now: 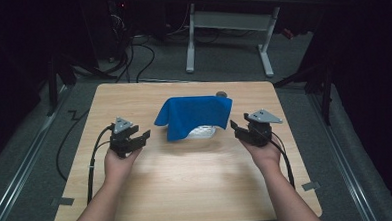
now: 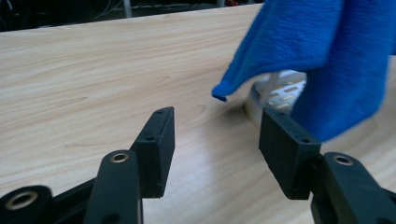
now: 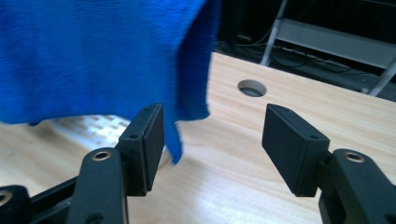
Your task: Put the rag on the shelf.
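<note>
Left gripper (image 1: 141, 137), held in the person's left hand (image 1: 117, 161), jaws spread wide with nothing between them, hovering low over the wooden table (image 1: 187, 191) just left of the cloth; in the left gripper view (image 2: 215, 144) its two black pads frame bare wood, the right pad standing in front of the cloth's lower edge; right gripper (image 1: 236, 129), held in the right hand (image 1: 264, 152), likewise wide and empty, just right of the cloth; in the right gripper view (image 3: 212, 140) its left pad overlaps a hanging blue corner, whether touching cannot be told

Blue cloth (image 1: 194, 114) lying near the middle of the table, slightly toward the far edge, between the two grippers; long axis running left to right across the table, draped like a tent over a white slotted object (image 1: 203, 132); one pointed corner hanging toward the left gripper (image 2: 219, 93), a longer flap falling toward the person; cloth (image 3: 93, 56) cut off by the top and left edges of the right gripper view

White object mostly hidden beneath the cloth, a rim and slotted wall showing (image 2: 280, 91), (image 3: 93, 128); its full shape cannot be made out

Round hole (image 3: 252, 87) in the tabletop behind the cloth; grey floor, dark cables (image 1: 141, 58) and a white desk frame (image 1: 230, 34) beyond the table; surroundings dark and indistinct
</note>
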The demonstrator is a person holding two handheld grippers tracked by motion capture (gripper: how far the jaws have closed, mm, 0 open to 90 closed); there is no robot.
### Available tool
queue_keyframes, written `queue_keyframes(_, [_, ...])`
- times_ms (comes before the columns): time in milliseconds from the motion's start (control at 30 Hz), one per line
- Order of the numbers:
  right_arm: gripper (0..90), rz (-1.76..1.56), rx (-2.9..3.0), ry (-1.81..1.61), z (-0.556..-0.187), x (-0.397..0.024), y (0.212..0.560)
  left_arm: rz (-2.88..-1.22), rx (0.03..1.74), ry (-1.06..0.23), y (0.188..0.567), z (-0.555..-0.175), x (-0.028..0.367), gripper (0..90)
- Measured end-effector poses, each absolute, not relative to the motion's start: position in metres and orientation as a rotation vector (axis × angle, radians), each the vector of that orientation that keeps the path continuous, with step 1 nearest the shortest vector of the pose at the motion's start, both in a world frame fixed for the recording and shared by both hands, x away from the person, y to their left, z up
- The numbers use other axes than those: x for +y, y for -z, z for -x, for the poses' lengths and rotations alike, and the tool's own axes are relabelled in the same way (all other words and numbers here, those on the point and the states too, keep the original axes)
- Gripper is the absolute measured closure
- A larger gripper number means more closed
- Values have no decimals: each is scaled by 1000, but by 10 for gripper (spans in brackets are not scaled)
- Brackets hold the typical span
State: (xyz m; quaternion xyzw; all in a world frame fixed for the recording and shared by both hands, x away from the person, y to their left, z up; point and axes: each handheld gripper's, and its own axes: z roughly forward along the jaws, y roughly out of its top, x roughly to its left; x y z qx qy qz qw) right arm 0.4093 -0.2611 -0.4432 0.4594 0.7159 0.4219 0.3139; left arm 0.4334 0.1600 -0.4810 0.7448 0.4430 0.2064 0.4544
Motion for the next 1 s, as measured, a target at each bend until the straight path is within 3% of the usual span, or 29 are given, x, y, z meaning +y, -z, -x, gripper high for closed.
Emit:
queue_keyframes(300, [400,-1170,1910,-1152,-372,-257,455,-1844,1052,-426,487,-392,157,463])
queue_keyframes(833, [364,-1204,2023,-1137,-309,-246,499,-2040,917,-417,518,-313,131,438])
queue_keyframes(1000, [360,-1205,2078,-1101,-286,-243,512,-2081,898,-354,524,-299,123,437])
